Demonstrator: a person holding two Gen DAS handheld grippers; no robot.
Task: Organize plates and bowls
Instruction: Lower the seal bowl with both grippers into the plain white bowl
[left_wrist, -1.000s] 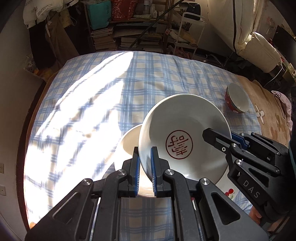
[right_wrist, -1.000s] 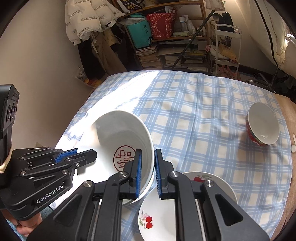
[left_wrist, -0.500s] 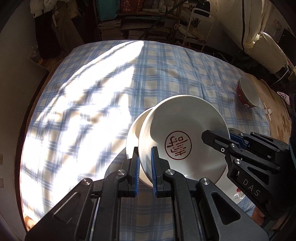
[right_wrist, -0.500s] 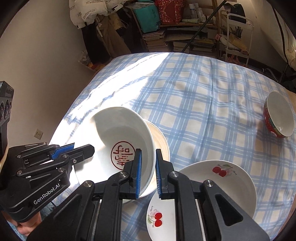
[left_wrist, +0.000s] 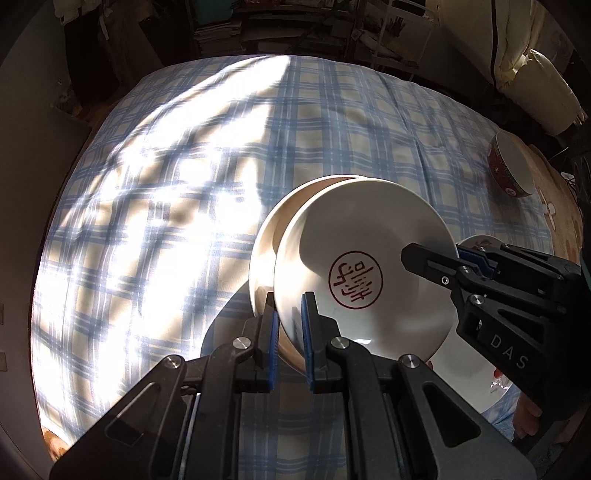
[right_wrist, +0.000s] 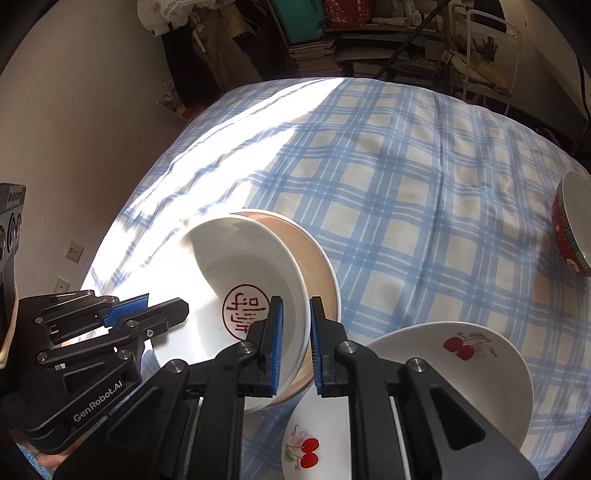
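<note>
The white bowl (left_wrist: 364, 280) I carry has a red round seal printed in its bottom. My left tongs (left_wrist: 288, 325) pinch its near rim; my right tongs (right_wrist: 295, 332) pinch the opposite rim. It sits tilted inside a wider cream bowl (right_wrist: 319, 254) near the front edge of the checked bedcover (right_wrist: 406, 155). Just right of it lie two cherry-printed plates (right_wrist: 469, 369), overlapping. A red bowl (right_wrist: 570, 225) stands well apart at the right edge. The cover's sunlit left side and far half lie open.
</note>
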